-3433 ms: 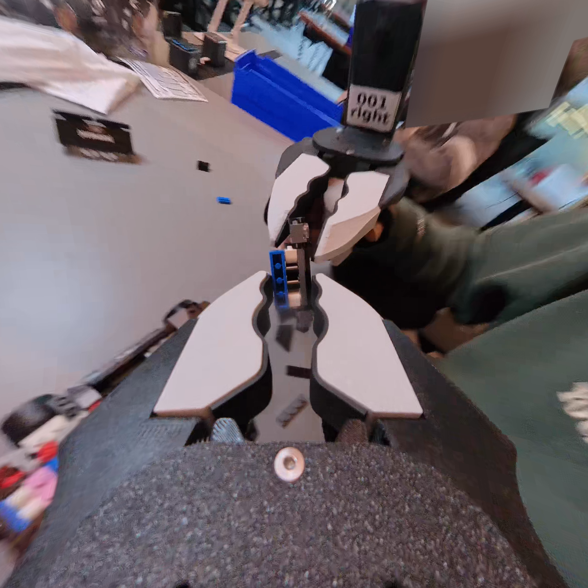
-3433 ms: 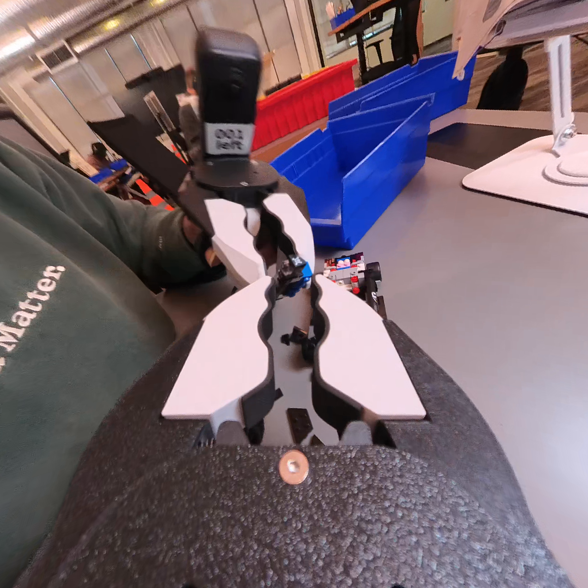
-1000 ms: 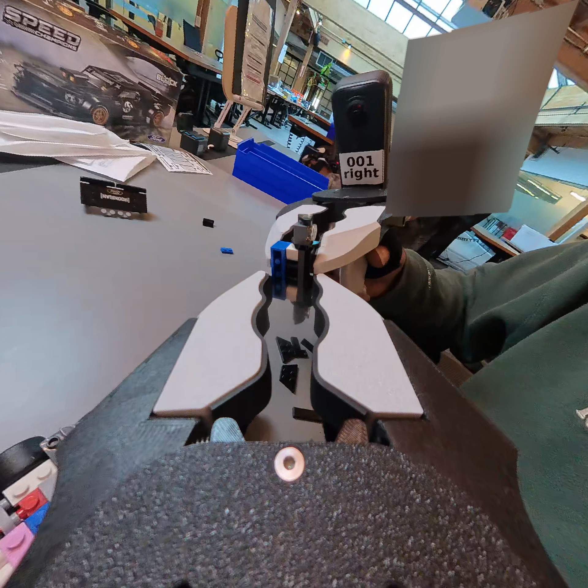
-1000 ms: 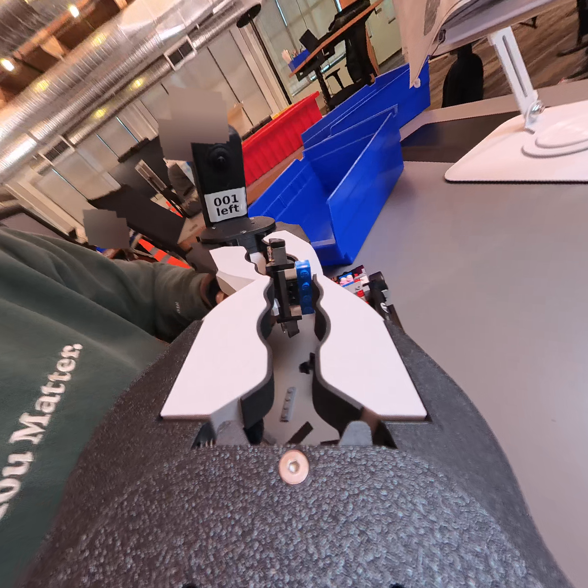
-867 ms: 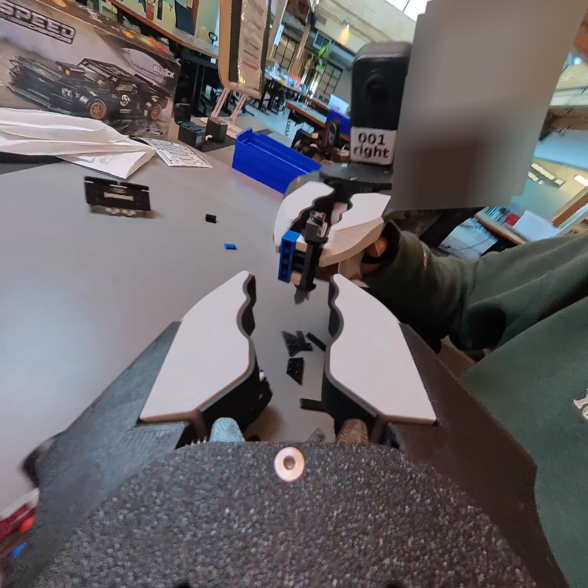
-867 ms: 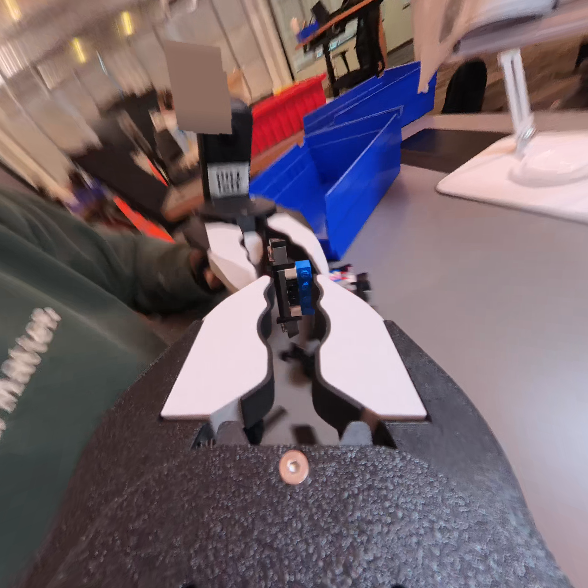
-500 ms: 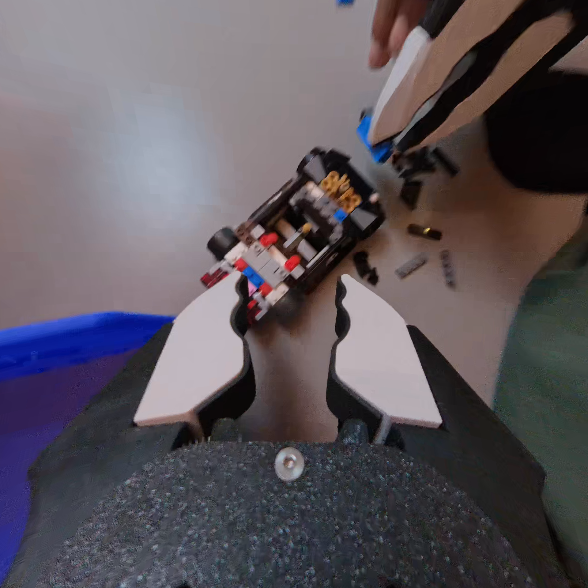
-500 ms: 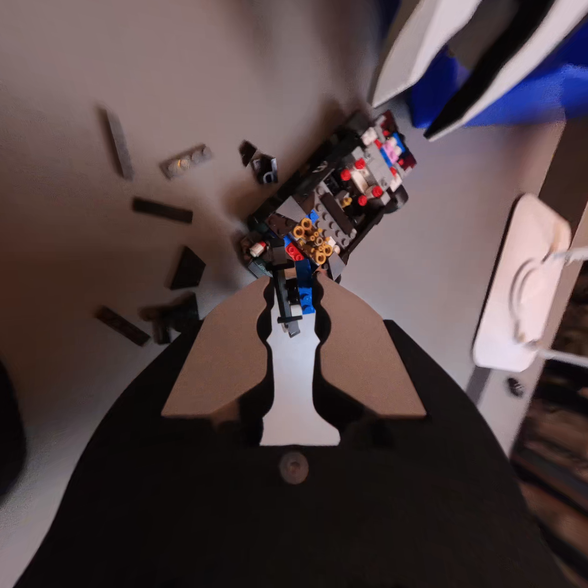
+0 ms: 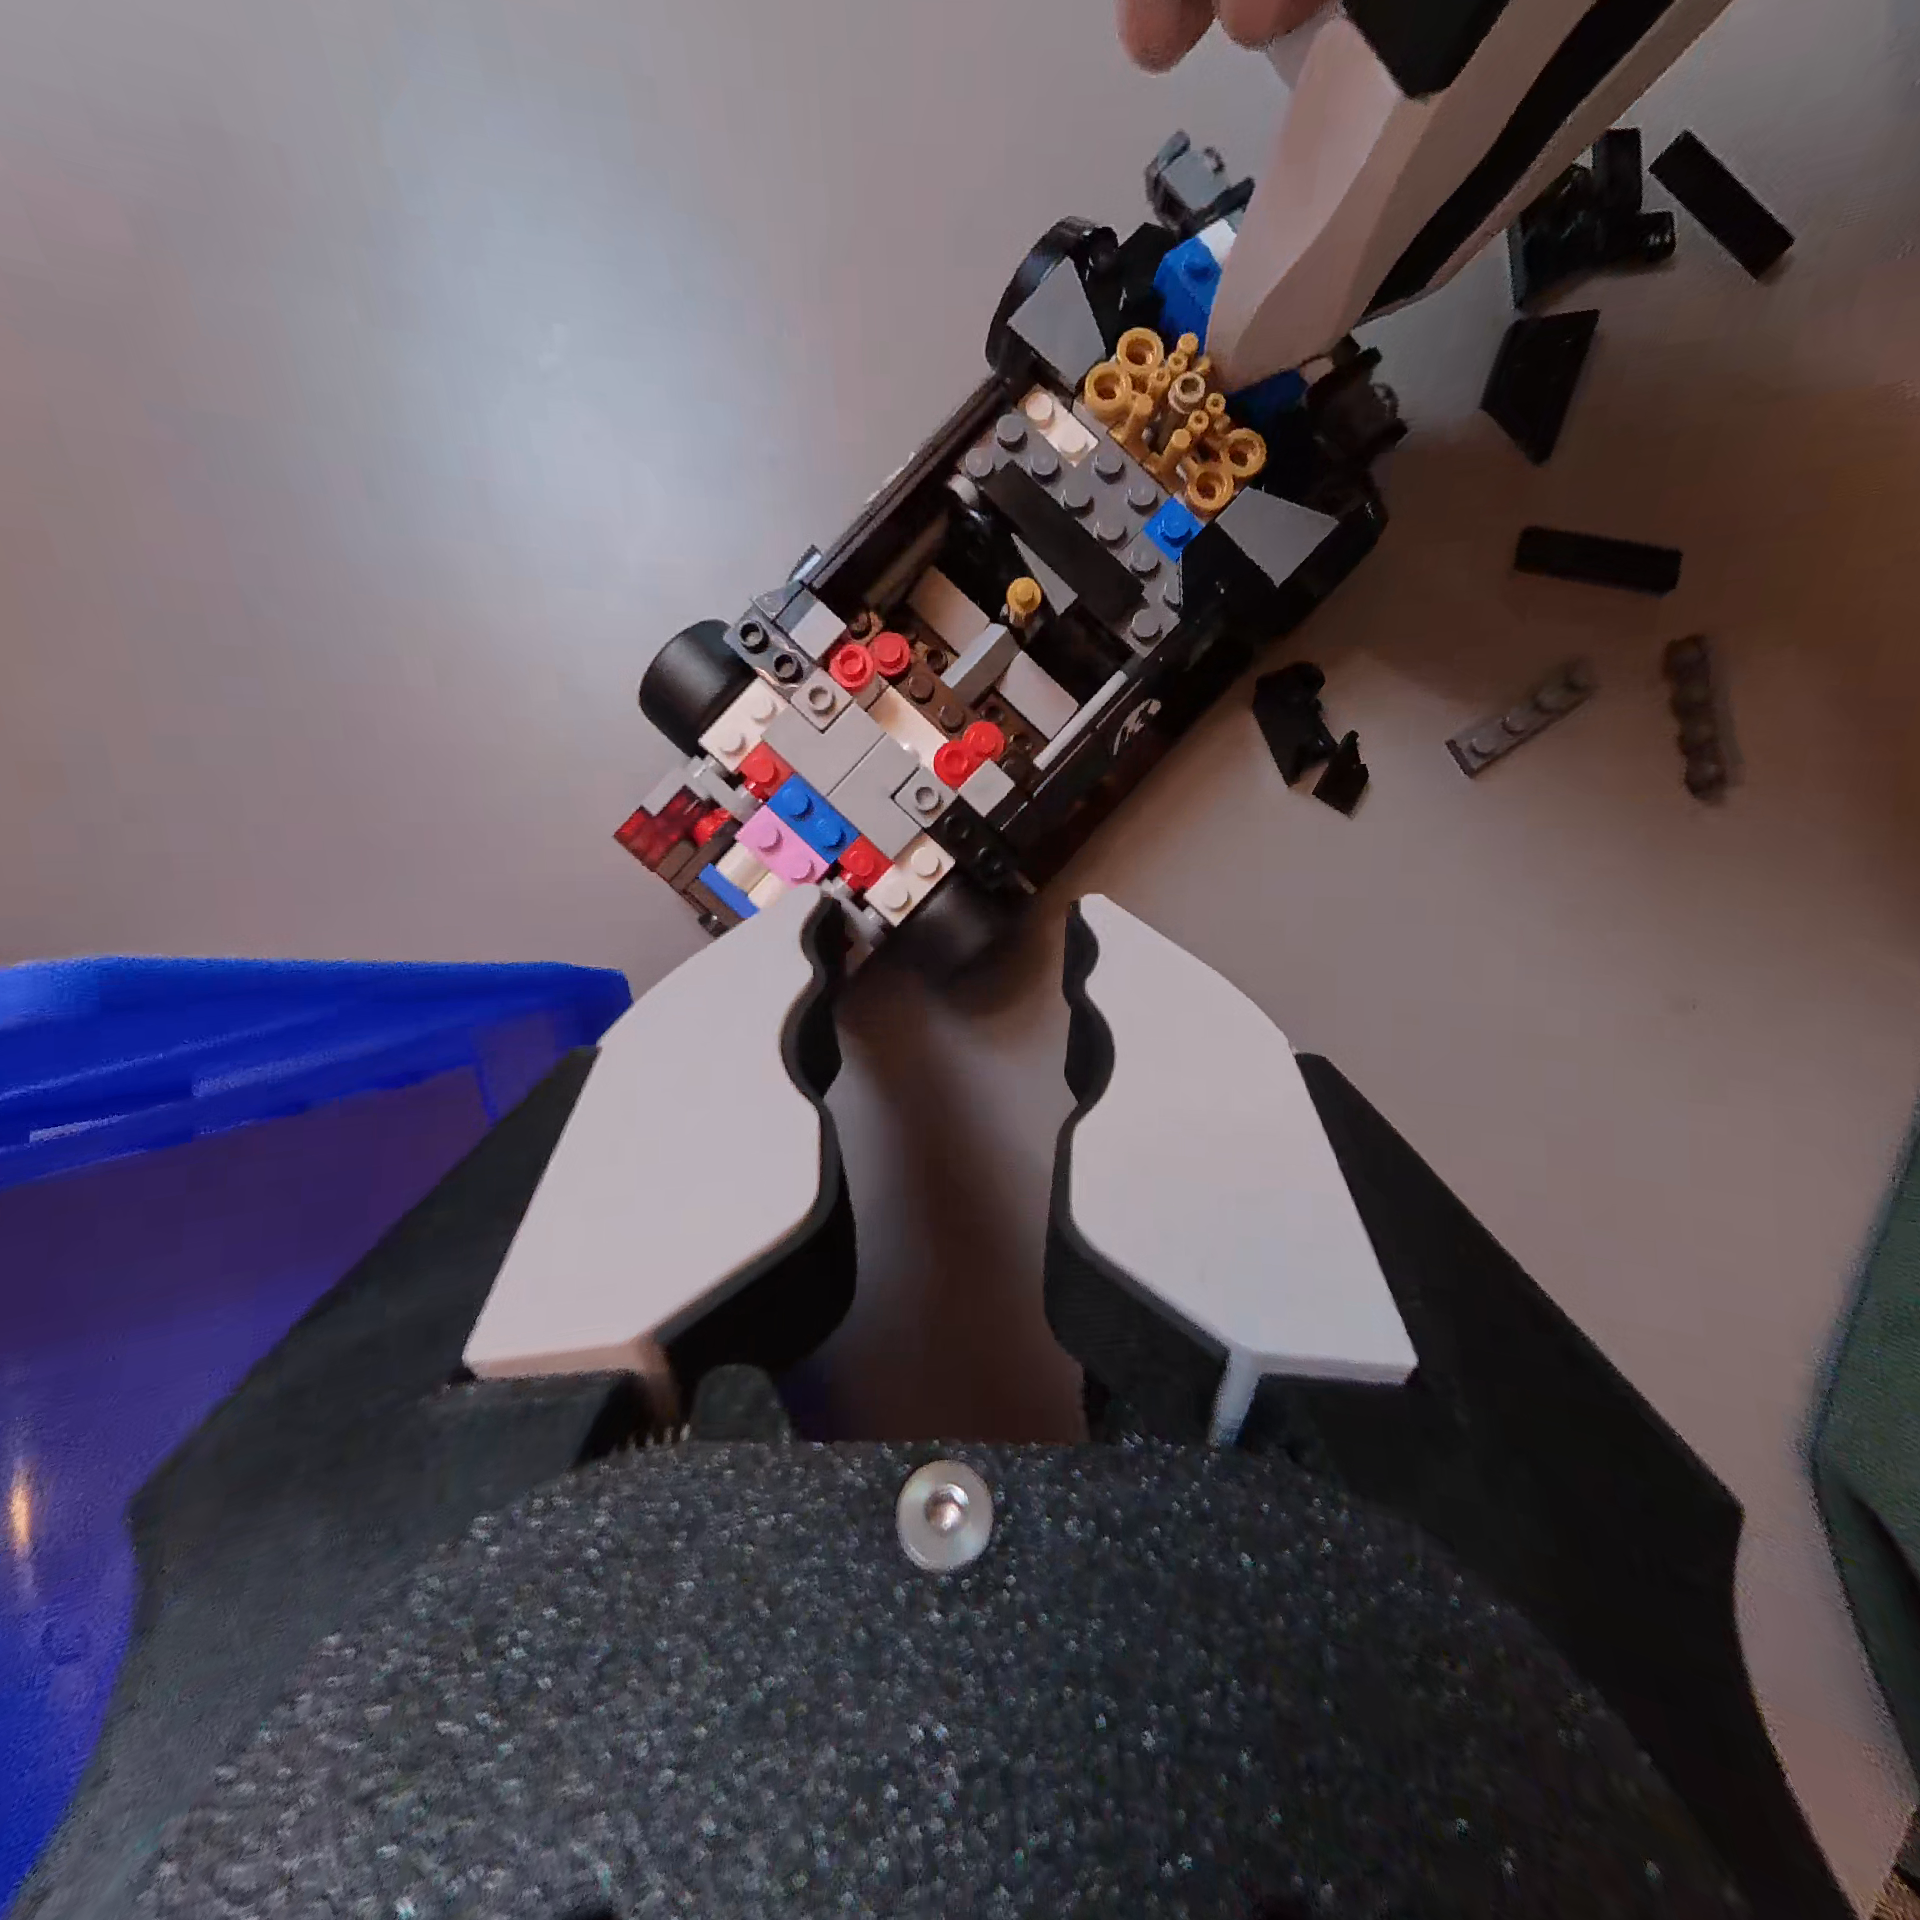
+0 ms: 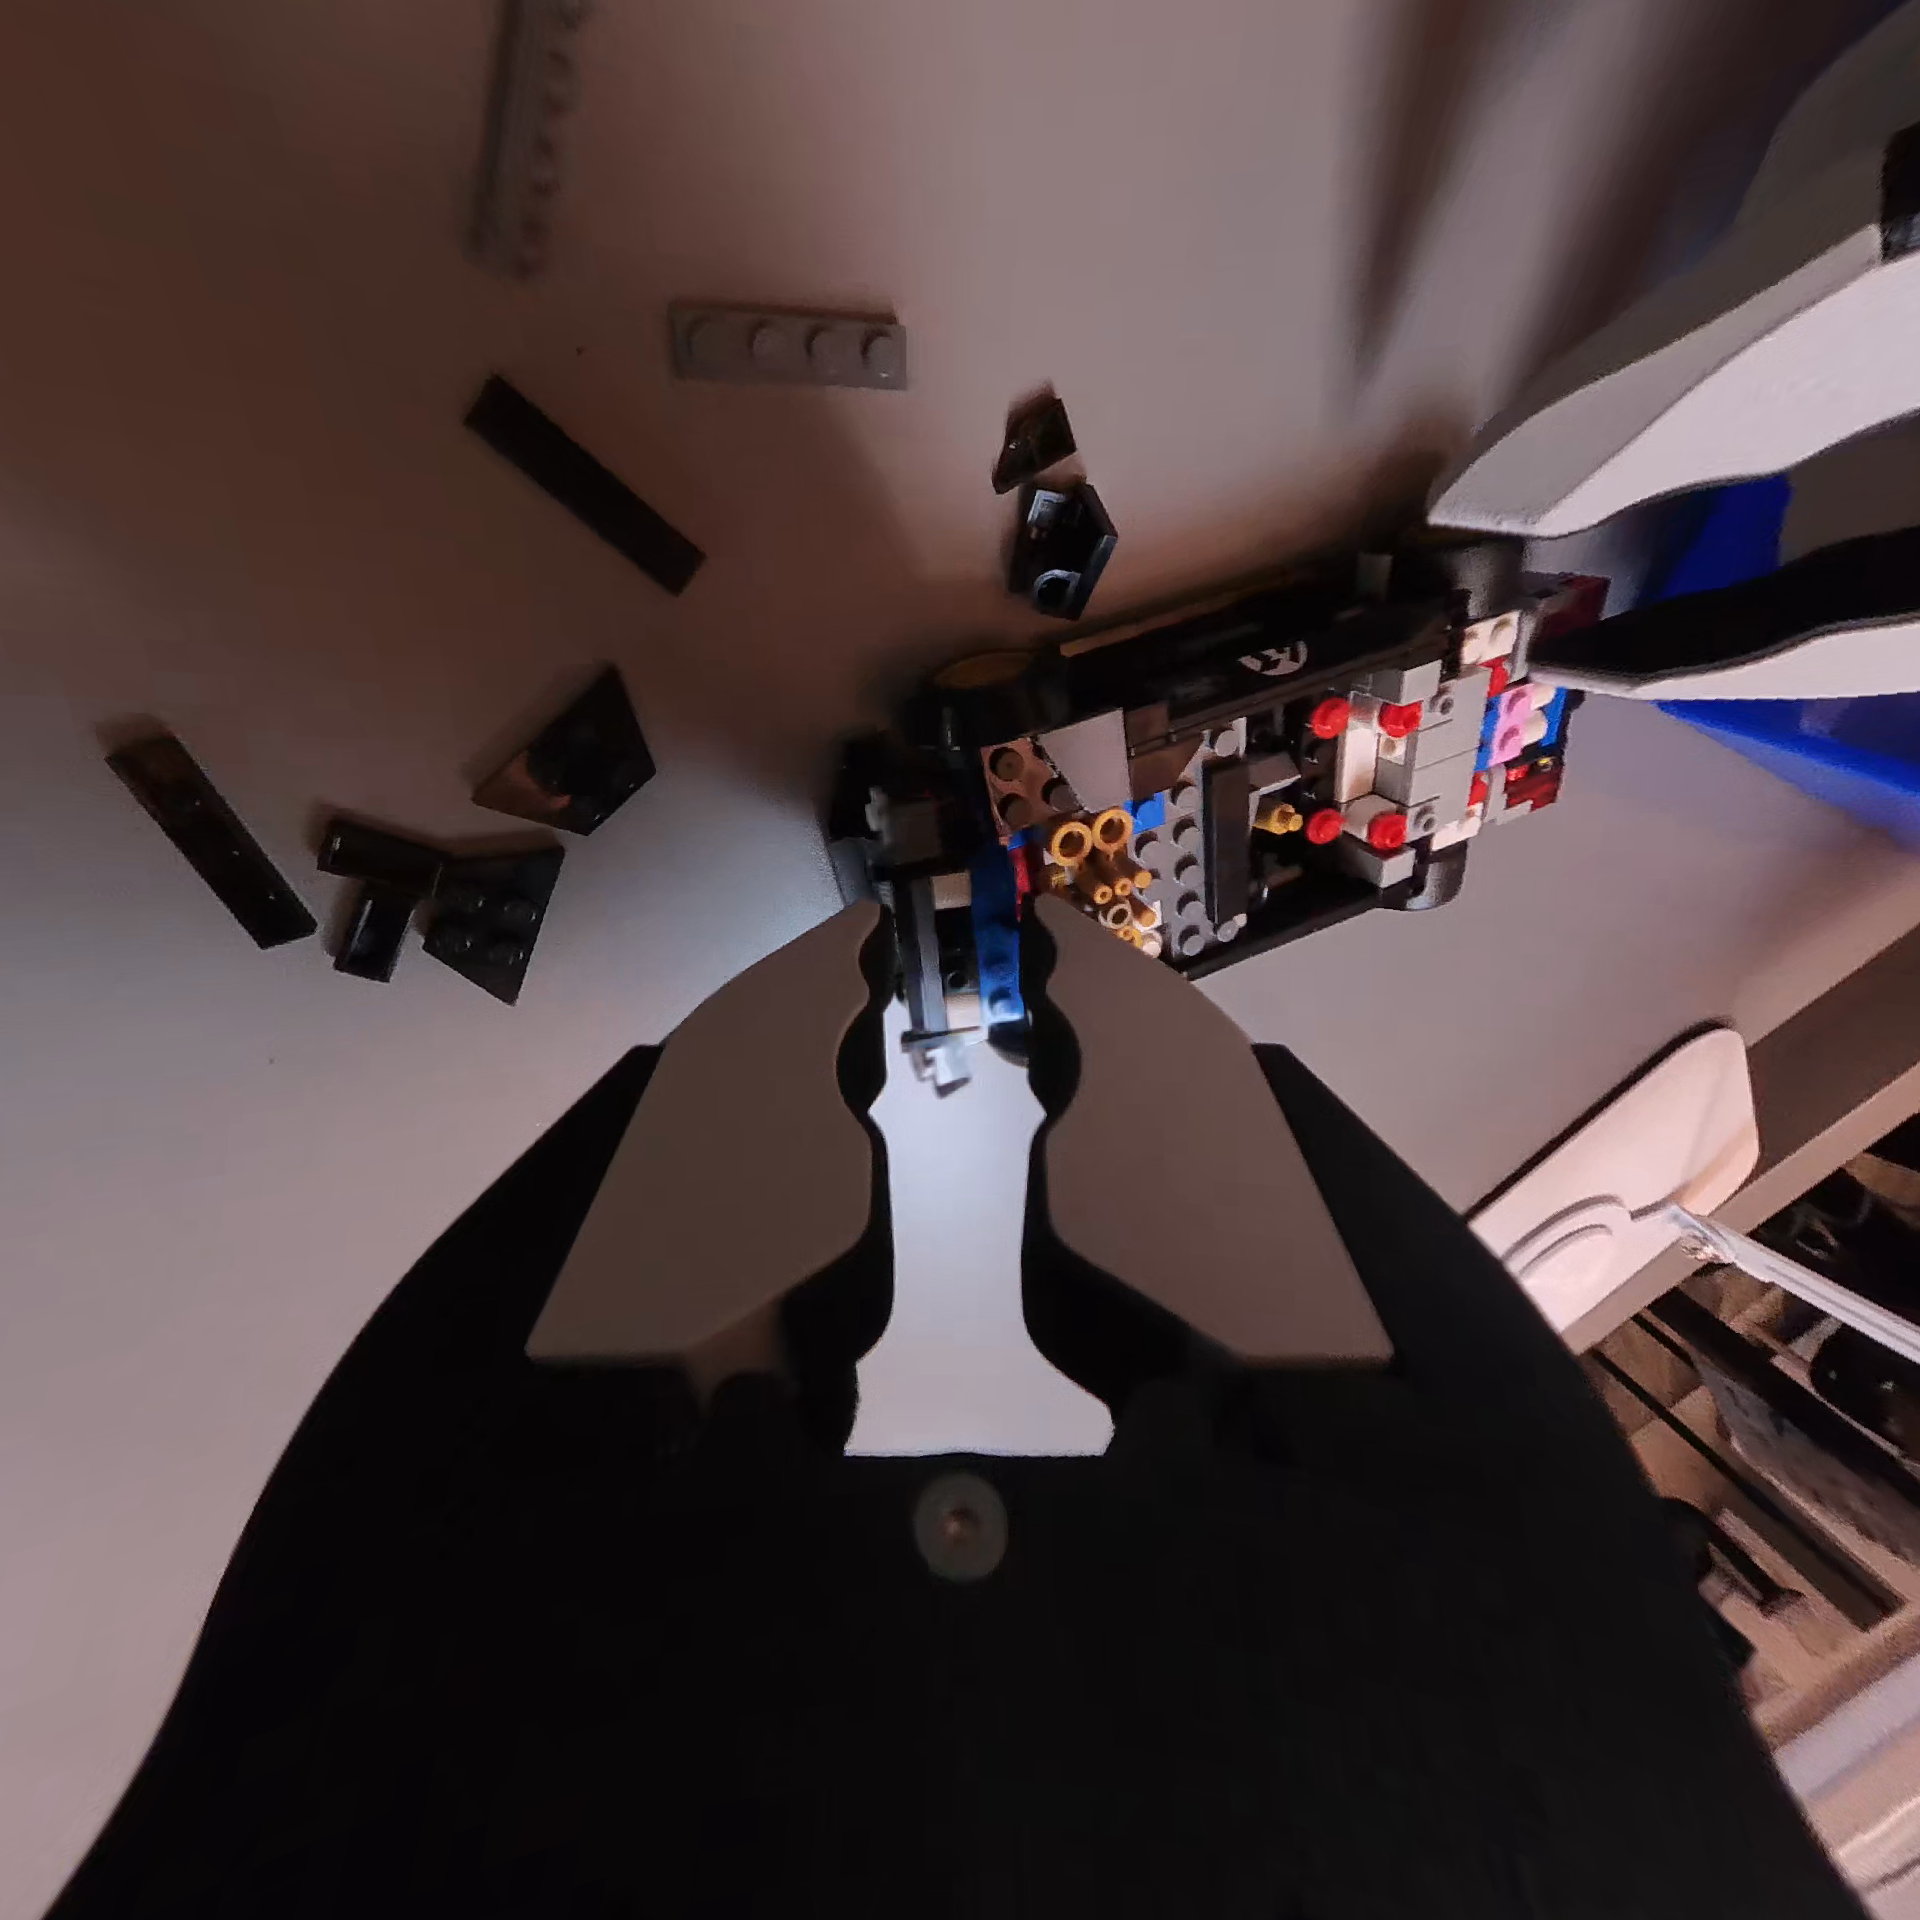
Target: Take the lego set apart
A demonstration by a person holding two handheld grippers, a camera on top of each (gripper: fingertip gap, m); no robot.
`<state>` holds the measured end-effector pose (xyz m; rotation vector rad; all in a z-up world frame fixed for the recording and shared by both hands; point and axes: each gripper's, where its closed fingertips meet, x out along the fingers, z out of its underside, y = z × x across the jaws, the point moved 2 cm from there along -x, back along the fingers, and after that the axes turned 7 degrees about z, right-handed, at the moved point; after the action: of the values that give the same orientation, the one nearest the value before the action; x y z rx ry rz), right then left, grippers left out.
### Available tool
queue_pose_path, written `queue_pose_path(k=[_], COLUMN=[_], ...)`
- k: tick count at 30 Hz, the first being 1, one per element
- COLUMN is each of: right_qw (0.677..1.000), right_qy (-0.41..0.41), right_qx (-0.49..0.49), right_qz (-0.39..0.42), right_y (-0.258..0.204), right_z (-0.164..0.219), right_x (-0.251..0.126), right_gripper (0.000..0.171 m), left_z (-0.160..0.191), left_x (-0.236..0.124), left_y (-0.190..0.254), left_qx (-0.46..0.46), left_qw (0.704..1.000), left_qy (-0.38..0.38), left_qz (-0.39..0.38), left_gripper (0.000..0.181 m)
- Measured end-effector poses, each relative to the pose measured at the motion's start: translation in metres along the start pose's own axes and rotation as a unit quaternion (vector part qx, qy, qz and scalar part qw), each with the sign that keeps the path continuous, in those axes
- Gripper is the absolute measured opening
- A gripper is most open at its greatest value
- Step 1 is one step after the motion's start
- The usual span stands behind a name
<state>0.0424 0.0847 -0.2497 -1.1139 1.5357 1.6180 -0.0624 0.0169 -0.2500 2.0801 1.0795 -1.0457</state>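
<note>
A partly stripped black lego car [image 9: 1039,623] with grey, red, blue and gold parts lies on the grey table [image 9: 312,416]. My left gripper [image 9: 945,909] is open and empty, its tips just off the car's rear wheel. My right gripper [image 10: 954,914] is shut on a small blue, black and grey lego piece [image 10: 966,966] and holds it against the car's [image 10: 1247,790] front end. The right gripper [image 9: 1309,322] also shows at the top right of the left wrist view. The left gripper [image 10: 1501,582] shows at the car's rear in the right wrist view.
Several loose black plates [image 10: 582,488] and wedges [image 10: 571,758] and a grey plate [image 10: 790,348] lie on the table beside the car, also in the left wrist view [image 9: 1595,561]. A blue bin [image 9: 208,1091] stands by the car's rear. A white stand base [image 10: 1621,1174] lies farther off. The grey plate [image 10: 790,348] sits 8 cm or so from the ends of my right fingers. My left wrist view [image 9: 1530,715] looks at it from another angle.
The left gripper has let go of the small piece and opened. Both grippers have tipped down from facing each other to the car on the table. The right still grips the piece.
</note>
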Motion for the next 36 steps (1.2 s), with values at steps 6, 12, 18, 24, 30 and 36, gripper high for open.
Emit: queue_pose_path(k=[6,12,18,24,30,36], right_qw=[0.999,0.978,0.849,0.690,0.675,0.688], right_qy=[0.014,0.036,0.063,0.091,0.101,0.121], right_qx=[0.030,0.187,0.515,0.707,0.714,0.697], right_qz=[0.022,0.087,0.096,0.124,0.154,0.162], right_y=[0.007,0.009,-0.015,-0.025,-0.021,-0.018], right_z=[0.000,0.009,0.019,0.006,0.006,0.008], right_x=[-0.006,-0.018,-0.026,-0.013,-0.007,-0.005], right_gripper=[0.029,0.033,0.047,0.067,0.068,0.067], left_z=[-0.001,-0.002,-0.001,-0.004,-0.010,-0.011], left_x=[0.001,0.001,0.000,0.003,0.007,0.008], left_y=[-0.001,0.000,0.001,0.004,0.011,0.011], left_qx=[0.002,0.000,0.002,0.011,0.020,0.019], left_qw=[1.000,1.000,1.000,1.000,1.000,1.000], left_qy=[0.003,0.007,-0.002,-0.006,0.007,0.012], left_qz=[-0.003,-0.001,-0.008,-0.014,-0.005,-0.003], left_gripper=[0.039,0.038,0.047,0.044,0.043,0.041])
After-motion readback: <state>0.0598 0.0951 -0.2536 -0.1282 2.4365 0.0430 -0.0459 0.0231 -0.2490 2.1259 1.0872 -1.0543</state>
